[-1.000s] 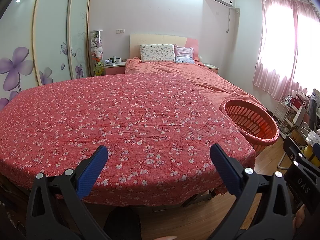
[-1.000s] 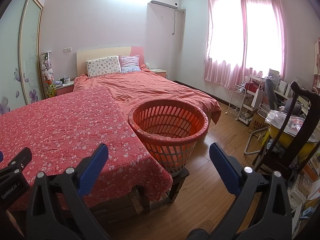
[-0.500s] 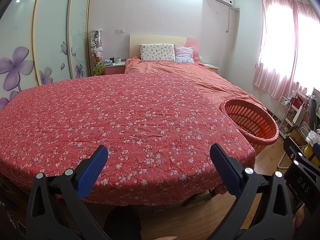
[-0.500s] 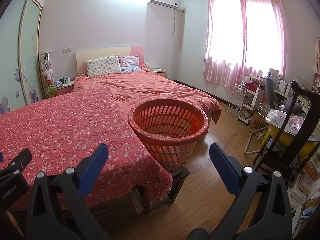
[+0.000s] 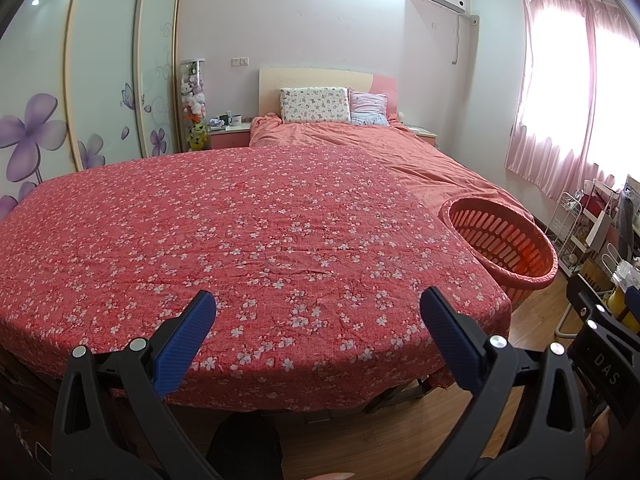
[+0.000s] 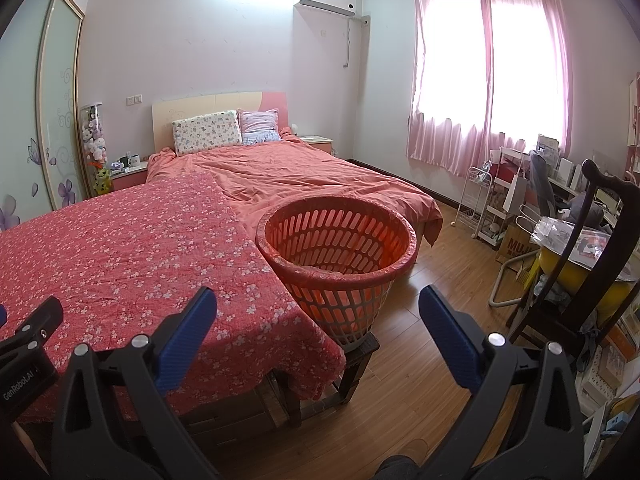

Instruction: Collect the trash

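The basket [image 6: 336, 248], orange and slatted, stands on a dark stool [image 6: 360, 354] right against the corner of the table under the red flowered cloth [image 5: 240, 240], and nearer me the left gripper [image 5: 318, 330] and right gripper [image 6: 318, 330] both hover with jaws spread wide, holding nothing.

My left gripper [image 5: 318, 326] has its two blue fingers [image 5: 188, 334] wide apart, with nothing between them. In front of me is a red flowery cloth [image 5: 248, 240] spread flat. An orange basket [image 5: 500, 244] with holes sits just beside its right edge.
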